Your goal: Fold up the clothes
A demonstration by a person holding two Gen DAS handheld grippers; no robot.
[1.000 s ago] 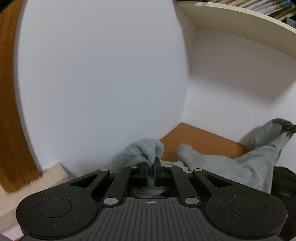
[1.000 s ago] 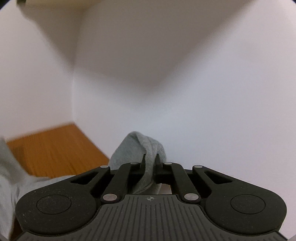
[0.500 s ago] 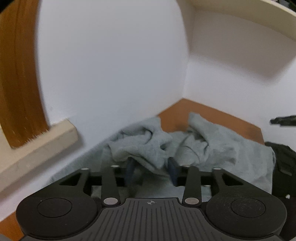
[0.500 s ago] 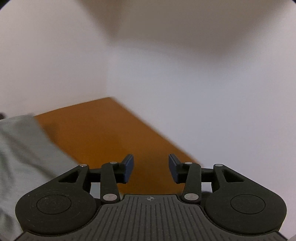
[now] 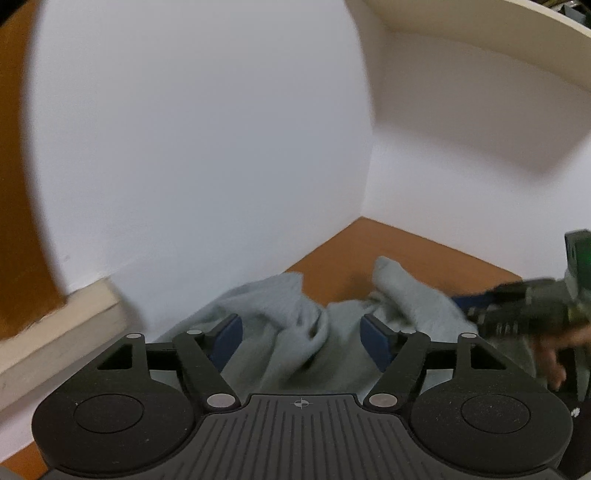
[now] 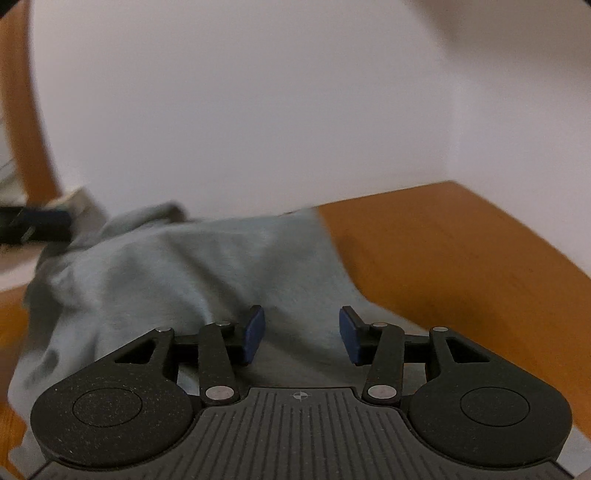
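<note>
Left wrist view: we are opening the left gripper (image 5: 301, 341) over the soft, limp grey garment (image 5: 295, 332) lower centre, judging its bunched ridge the best hold.

place: home | cues: wooden tabletop (image 6: 461, 251), white walls (image 5: 203, 147), shelf (image 5: 480, 33)

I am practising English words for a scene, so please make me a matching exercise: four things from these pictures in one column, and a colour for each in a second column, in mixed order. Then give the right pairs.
Things:
1. garment
2. table
3. wall
4. pads of the right hand-held gripper

Colours:
A. white
B. dark blue
C. light grey
D. orange-brown

Pairs: 1-C, 2-D, 3-A, 4-B
</note>
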